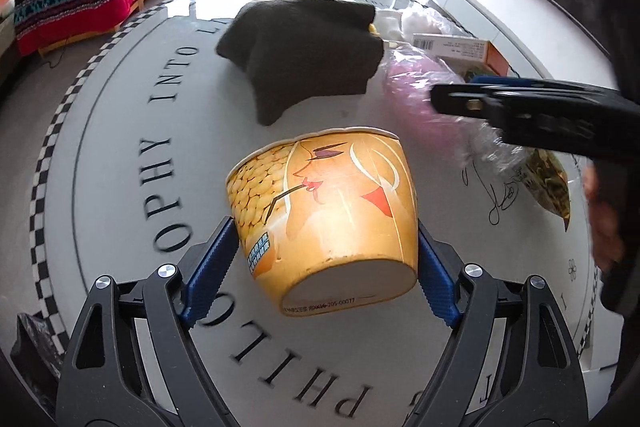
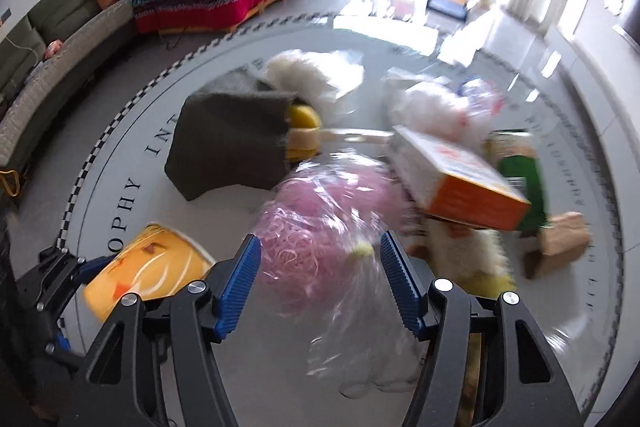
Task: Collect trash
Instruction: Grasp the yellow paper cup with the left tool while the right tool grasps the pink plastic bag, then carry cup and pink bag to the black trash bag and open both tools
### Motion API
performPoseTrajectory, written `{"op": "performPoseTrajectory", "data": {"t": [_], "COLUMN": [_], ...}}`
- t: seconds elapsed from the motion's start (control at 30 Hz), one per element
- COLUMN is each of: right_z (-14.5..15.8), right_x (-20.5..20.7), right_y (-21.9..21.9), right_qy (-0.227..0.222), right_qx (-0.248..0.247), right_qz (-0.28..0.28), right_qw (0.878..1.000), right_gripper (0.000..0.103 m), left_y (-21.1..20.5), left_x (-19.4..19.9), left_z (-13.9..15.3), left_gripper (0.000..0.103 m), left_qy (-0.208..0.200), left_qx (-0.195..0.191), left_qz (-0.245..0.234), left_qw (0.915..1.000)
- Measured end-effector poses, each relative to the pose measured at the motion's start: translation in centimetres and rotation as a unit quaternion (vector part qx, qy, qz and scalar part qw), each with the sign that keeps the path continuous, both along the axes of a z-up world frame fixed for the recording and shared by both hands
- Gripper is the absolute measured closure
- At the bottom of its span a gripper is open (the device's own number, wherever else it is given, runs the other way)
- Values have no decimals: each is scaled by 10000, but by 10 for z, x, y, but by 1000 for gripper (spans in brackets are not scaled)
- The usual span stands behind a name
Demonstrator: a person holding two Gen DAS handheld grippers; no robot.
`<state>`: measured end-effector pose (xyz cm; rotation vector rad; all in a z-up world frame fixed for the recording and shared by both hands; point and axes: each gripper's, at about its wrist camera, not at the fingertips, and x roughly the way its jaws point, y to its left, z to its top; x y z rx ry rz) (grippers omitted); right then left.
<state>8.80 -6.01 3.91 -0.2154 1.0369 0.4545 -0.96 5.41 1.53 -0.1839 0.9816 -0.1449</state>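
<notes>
While tilted, paper cup [image 1: 324, 211] fills left hand-held gripper [image 1: 324, 267].

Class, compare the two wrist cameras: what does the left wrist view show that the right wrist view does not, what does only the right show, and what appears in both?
Only the left wrist view shows the paper cup's printed face and its base, with the left gripper's pads pressed against its sides.

Only the right wrist view shows the green packet, the brown paper scrap and the right gripper with its blue pads either side of the clear bag of pink shreds.

Both show the cup, the dark cloth, the orange and white box, the pink bag and the lettered round table.
</notes>
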Motion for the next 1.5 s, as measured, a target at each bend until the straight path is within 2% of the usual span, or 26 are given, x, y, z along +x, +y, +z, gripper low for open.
{"op": "performPoseTrajectory", "data": {"t": [0.1, 0.17, 0.43, 0.57, 0.73, 0.97, 1.23, 1.27, 1.3, 1.33, 1.37, 1.4, 1.5], "right_z": [0, 7, 49, 68, 78, 74, 52, 50, 46, 41, 39, 35, 33], "right_x": [-1, -11, -86, -121, -164, -233, -306, -310, -316, -322, -325, -330, -336], "right_y": [4, -1, -2, 30, 89, 185, 287, 295, 305, 321, 328, 340, 351], "right_qy": [50, 127, -208, -316, -282, -116, 262, 318, 397, 507, 559, 590, 572], "right_qx": [-150, 73, 546, 723, 953, 1061, 986, 998, 1031, 1064, 1028, 943, 986], "right_qz": [-23, -26, 303, 715, 1317, 2325, 3222, 3273, 3344, 3416, 3434, 3405, 3379], "right_qw": [9999, 9999, 9978, 9943, 9863, 9667, 9412, 9391, 9359, 9324, 9319, 9336, 9342], "right_gripper": [81, 84, 85, 85, 85, 85, 85, 84, 79, 72, 46, 37, 37], "left_y": [7, 14, 28, 53, 103, 179, 257, 267, 277, 283, 291, 295, 302], "left_x": [-9, -15, -59, -96, -159, -249, -345, -357, -365, -370, -377, -377, -389], "left_z": [5, 8, 44, 59, 68, 57, 18, 10, 4, -3, -10, -14, -25], "left_gripper": [23, 23, 23, 23, 23, 23, 20, 19, 9, 5, 5, 5, 5], "left_qy": [-103, -186, -662, -831, -911, -668, -148, -51, 44, 156, 264, 328, 460], "left_qx": [-30, -60, -45, 99, 335, 669, 777, 731, 687, 654, 635, 621, 522], "left_qz": [91, 168, 245, 460, 1048, 2012, 3266, 3451, 3566, 3658, 3794, 3859, 4043], "left_qw": [9999, 9997, 9975, 9954, 9897, 9750, 9419, 9357, 9317, 9282, 9227, 9199, 9120]}}
